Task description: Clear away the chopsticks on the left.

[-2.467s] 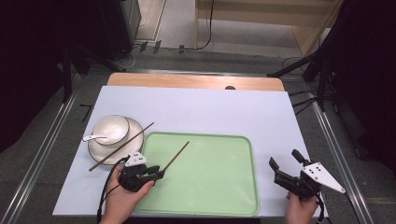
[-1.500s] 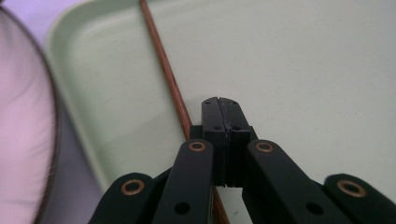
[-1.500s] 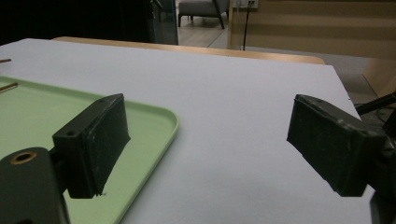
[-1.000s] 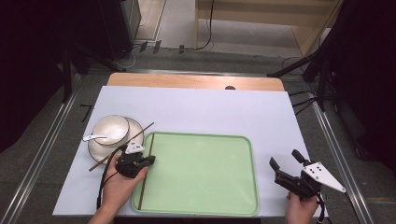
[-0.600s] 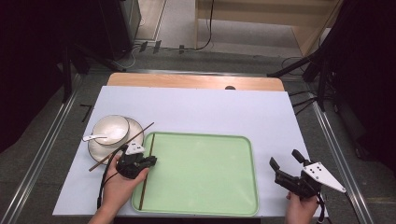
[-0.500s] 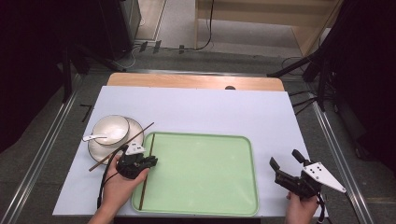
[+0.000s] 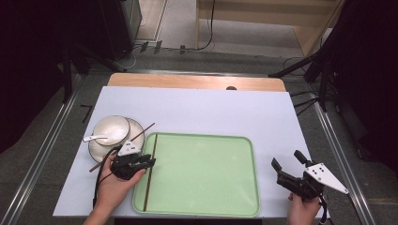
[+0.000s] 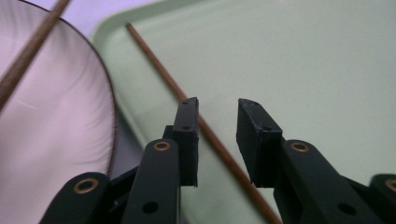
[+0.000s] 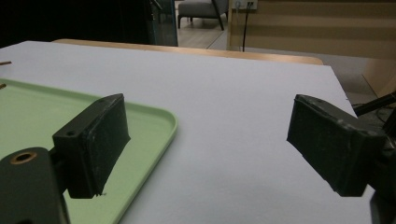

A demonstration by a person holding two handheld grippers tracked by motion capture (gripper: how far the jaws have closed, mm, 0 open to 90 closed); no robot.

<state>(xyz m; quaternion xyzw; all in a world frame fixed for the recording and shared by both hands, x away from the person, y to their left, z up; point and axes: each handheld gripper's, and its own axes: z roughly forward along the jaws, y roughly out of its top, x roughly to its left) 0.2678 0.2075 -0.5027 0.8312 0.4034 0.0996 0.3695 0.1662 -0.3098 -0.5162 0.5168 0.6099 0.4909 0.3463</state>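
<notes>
The chopstick (image 7: pixel 150 171) lies flat in the tray (image 7: pixel 206 178), tight along its left wall, running from near corner to far corner. We read it as just set down: the left gripper (image 8: pixel 215 140) has been opening its jaws, and they now stand a little apart astride the stick with no pad pressing on it. Risk one, as we judge it: the left pad sits nearly against the stick, so a sideways pull-out could drag or roll it, or tip it up against the wall. A straight lift looks safer. Risk two: the second chopstick (image 7: pixel 123 146) leans across the plate (image 7: pixel 96 150) rim just left of the gripper, with the bowl (image 7: pixel 111 129) and spoon (image 7: pixel 94 138) on the plate behind it; a careless swing left could knock it off or rattle the crockery. Reaching for it means working close to the plate rim and the tray's raised lip. Room: the tray floor to the right is bare, and the table (image 7: pixel 211 108) beyond the tray is open. The right gripper (image 7: pixel 292 169) rests wide open, holding nothing, off the tray's right edge near the table's front corner, well apart from the work.
</notes>
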